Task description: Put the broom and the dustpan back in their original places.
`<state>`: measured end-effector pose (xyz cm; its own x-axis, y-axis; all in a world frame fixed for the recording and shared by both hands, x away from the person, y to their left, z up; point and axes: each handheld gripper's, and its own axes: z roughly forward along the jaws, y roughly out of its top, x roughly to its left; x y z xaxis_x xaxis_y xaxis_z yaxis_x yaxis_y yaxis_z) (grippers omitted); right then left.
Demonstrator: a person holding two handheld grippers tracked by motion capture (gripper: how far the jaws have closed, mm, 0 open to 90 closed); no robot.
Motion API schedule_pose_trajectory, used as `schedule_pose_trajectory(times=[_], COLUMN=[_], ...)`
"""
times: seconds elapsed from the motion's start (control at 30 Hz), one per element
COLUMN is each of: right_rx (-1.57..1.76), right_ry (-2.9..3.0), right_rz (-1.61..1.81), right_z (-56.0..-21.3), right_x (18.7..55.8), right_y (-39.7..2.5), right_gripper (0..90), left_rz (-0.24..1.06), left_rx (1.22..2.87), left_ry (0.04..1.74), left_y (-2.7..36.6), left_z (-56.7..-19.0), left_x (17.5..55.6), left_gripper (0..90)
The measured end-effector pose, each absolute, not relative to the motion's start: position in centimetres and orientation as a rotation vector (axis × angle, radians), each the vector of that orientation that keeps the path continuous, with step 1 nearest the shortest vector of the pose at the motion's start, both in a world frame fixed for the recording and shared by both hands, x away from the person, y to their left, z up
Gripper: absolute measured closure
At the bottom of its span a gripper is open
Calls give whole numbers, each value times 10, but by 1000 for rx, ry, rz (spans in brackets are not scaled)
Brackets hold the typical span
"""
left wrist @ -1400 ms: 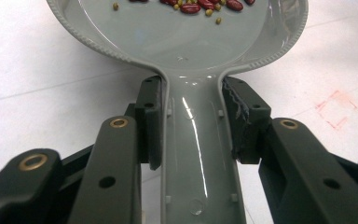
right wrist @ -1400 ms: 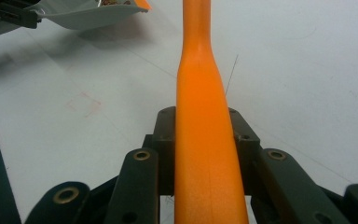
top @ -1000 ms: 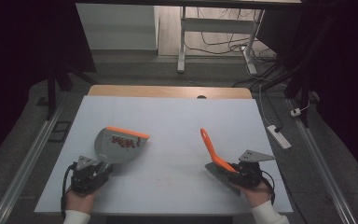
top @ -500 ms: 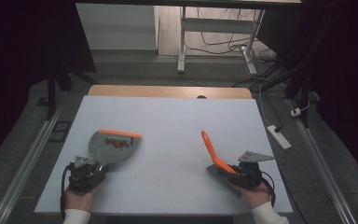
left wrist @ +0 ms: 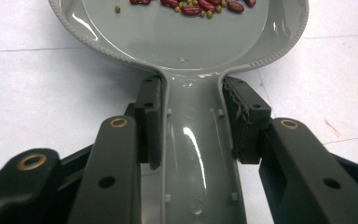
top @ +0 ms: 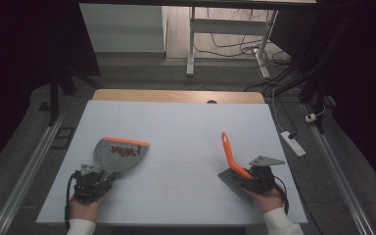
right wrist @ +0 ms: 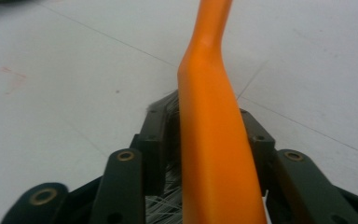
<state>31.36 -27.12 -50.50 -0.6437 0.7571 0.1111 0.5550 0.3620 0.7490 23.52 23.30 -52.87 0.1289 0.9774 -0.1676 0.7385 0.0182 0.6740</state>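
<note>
A grey dustpan (top: 119, 153) with an orange front lip lies low over the white table (top: 186, 127) at the left. My left gripper (top: 94, 177) is shut on its handle, and in the left gripper view both black pads (left wrist: 150, 122) press the handle's sides below the dustpan (left wrist: 186, 42). Red beans (left wrist: 200, 5) and small green ones lie in its bowl. At the right, my right gripper (top: 254, 178) is shut on an orange-handled brush (top: 230, 155). The brush (right wrist: 212, 121) has its handle pointing up and away, with pale bristles by the jaws.
A faint red mark (top: 171, 189) sits on the table near its front edge. A wooden strip (top: 176, 96) borders the far side. On the floor at the right lies a white power strip (top: 292, 142), and desk legs and cables stand beyond.
The dustpan has moved a little left and toward me and tipped flatter, its orange lip now lower. The brush and right hand have barely shifted.
</note>
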Motion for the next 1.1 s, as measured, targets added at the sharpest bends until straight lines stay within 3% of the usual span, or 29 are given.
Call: schedule_pose_trajectory(times=[0.33, 0.63, 0.73, 0.9, 1.1], right_rx=[1209, 1254, 1264, 1247, 1190], right_ry=[2354, 2343, 2339, 2316, 2294], right_rz=[1081, 1057, 1030, 1013, 1040], right_z=[-510, -513, -514, -513, -507], right_x=[322, 327, 327, 325, 321], right_y=[-275, -277, -277, -277, -275], right_gripper=[480, 435, 419, 418, 418], left_rz=[447, 438, 445, 516, 562], left_rx=[1790, 1796, 1795, 1798, 1838], left_ry=[1661, 1654, 1647, 1614, 1525], left_y=[232, 230, 229, 231, 234], left_z=[-531, -531, -530, -520, -508], left_x=[236, 235, 235, 228, 221], left_gripper=[602, 589, 541, 385, 372])
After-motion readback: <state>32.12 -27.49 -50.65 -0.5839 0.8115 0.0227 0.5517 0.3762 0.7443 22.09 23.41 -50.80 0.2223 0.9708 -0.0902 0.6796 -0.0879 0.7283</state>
